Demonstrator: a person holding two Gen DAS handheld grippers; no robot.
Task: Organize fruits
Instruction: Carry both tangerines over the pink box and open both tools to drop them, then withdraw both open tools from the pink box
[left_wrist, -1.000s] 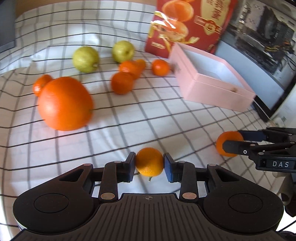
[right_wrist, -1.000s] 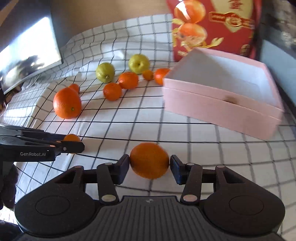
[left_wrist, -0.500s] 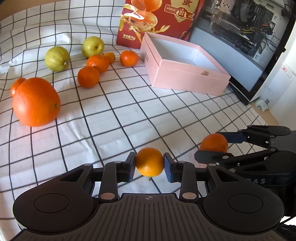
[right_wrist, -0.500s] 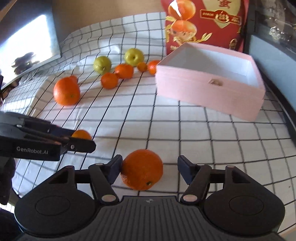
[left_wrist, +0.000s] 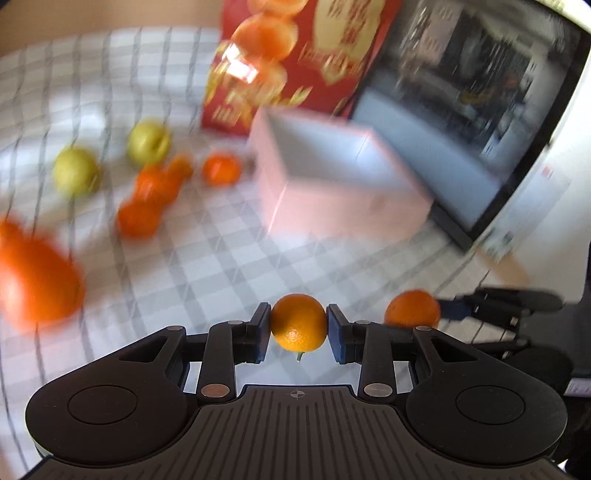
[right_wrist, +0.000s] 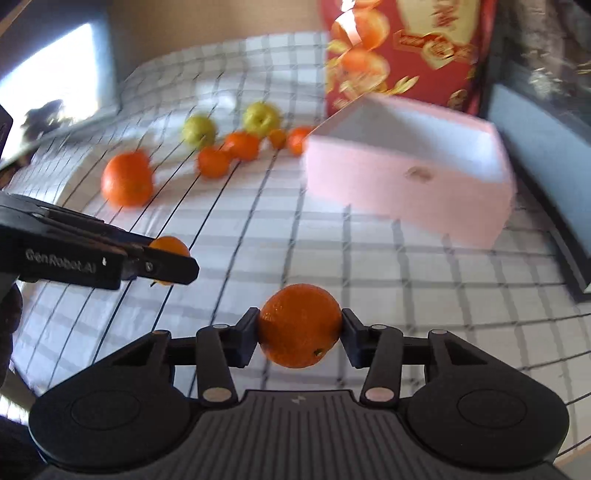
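My left gripper (left_wrist: 298, 326) is shut on a small orange (left_wrist: 299, 322) and holds it above the checked cloth. My right gripper (right_wrist: 300, 328) is shut on a larger mandarin (right_wrist: 300, 325), also in the air. Each gripper shows in the other's view: the right one with its mandarin (left_wrist: 413, 308) at the right, the left one with its small orange (right_wrist: 168, 248) at the left. The open pink box (left_wrist: 332, 206) stands ahead, also in the right wrist view (right_wrist: 406, 184). Both views are blurred by motion.
Several oranges, a big orange (right_wrist: 127, 181) and two green fruits (right_wrist: 260, 117) lie on the cloth at the back left. A red printed carton (right_wrist: 402, 48) stands behind the box. A dark monitor (left_wrist: 461, 122) stands to the right.
Both grippers have lifted and tilted toward the pink box with their fruit. The right gripper's jaws, looser half a second ago, now press on the mandarin.
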